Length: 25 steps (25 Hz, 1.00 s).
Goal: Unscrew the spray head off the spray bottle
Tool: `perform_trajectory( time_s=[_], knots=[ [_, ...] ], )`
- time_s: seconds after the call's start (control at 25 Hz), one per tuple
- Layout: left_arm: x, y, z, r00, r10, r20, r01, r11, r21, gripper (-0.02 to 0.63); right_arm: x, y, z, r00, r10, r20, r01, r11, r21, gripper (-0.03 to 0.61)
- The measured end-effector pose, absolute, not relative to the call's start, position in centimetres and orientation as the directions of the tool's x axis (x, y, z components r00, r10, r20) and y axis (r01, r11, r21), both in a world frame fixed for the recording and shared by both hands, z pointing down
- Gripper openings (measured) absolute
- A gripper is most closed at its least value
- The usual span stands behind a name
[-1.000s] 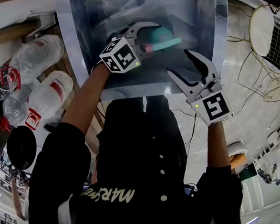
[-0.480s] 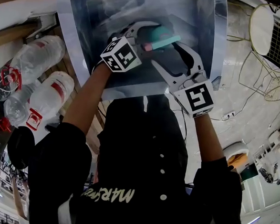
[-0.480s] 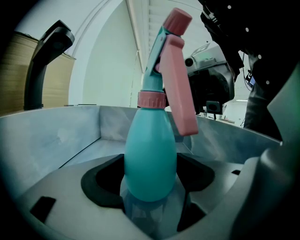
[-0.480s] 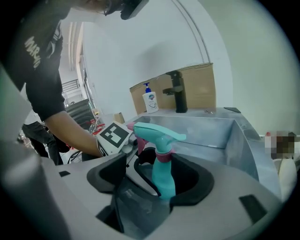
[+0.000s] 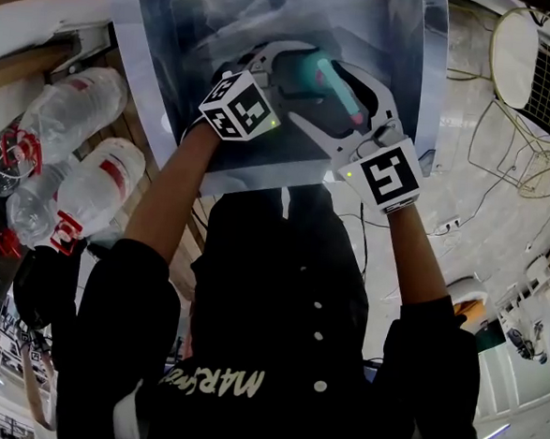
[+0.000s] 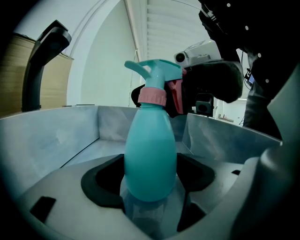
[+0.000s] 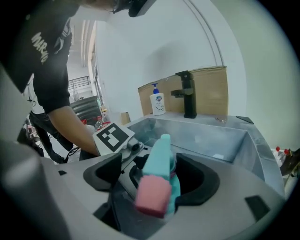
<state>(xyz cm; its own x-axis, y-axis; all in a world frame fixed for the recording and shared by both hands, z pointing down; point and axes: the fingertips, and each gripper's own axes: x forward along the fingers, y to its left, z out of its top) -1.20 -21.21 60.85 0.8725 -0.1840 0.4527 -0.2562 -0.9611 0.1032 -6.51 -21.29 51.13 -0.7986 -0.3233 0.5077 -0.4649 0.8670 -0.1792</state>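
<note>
Surrounding spray bottle (image 6: 150,159): sink (image 6: 47,140), faucet (image 7: 188,93), soap dispenser (image 7: 158,101)

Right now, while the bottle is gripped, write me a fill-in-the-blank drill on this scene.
1. The left gripper is shut on a spray bottle whose body is ____.
2. The collar under its spray head is ____.
3. The bottle is held upright inside a steel ____.
4. The tap at the rim is ____.
Missing words: teal; pink; sink; black.
</note>
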Motion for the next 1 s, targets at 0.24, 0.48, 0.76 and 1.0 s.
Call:
perform_trajectory(
  time_s=[0.24, 0.48, 0.76, 1.0],
  knots=[
    [-1.1, -21.3, 60.7, 0.873, -0.185, 0.451, -0.259, -0.960, 0.106, 0.365, -6.4, -23.0, 51.4, -0.813, -0.302, 0.498, -0.369, 0.928, -0.041, 0.199],
    [-1.1, -21.3, 60.7, 0.879, -0.172, 0.445, -0.240, -0.965, 0.102, 0.365, -6.3, -22.1, 51.7, -0.849, -0.023, 0.528, -0.033, 0.999, -0.009, 0.170],
    [-1.2, -21.0, 60.6, 0.885, -0.156, 0.438, -0.221, -0.970, 0.101, 0.365, -6.4, -20.9, 51.7, -0.793, 0.246, 0.558, 0.252, 0.965, -0.067, 0.169],
    [-1.2, -21.0, 60.7, 0.884, -0.153, 0.443, -0.216, -0.972, 0.097, 0.365, -6.3, -20.9, 51.3, -0.805, 0.241, 0.541, 0.242, 0.968, -0.071, 0.167]
  ],
)
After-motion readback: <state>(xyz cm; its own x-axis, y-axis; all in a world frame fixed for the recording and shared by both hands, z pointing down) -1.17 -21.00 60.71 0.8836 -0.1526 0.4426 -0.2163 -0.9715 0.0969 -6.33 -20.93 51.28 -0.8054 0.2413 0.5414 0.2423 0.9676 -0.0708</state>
